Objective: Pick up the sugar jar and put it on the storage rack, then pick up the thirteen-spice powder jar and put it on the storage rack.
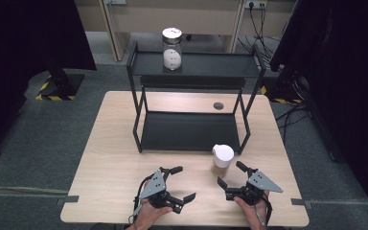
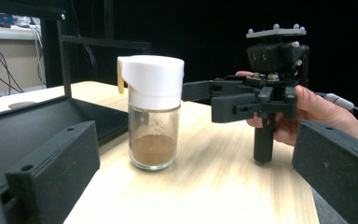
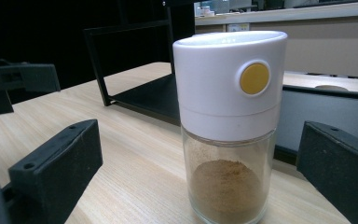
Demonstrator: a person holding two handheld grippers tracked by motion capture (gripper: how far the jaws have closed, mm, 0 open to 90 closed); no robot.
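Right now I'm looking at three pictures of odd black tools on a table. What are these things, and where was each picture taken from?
No robot here: a person holds a hand tool with two black jaws in each hand. The high view looks down from above the table; there you see the left claw and the right claw, both open and holding nothing.

The other two pictures come from small cameras riding on each claw, looking along its jaws.

Between the claws stands a glass spice jar with a white cap and brown powder in the bottom; it also shows in the left gripper view, with the right claw beyond it, and close up in the right gripper view.

Behind it stands a black two-level shelf, with a second jar on its top level.
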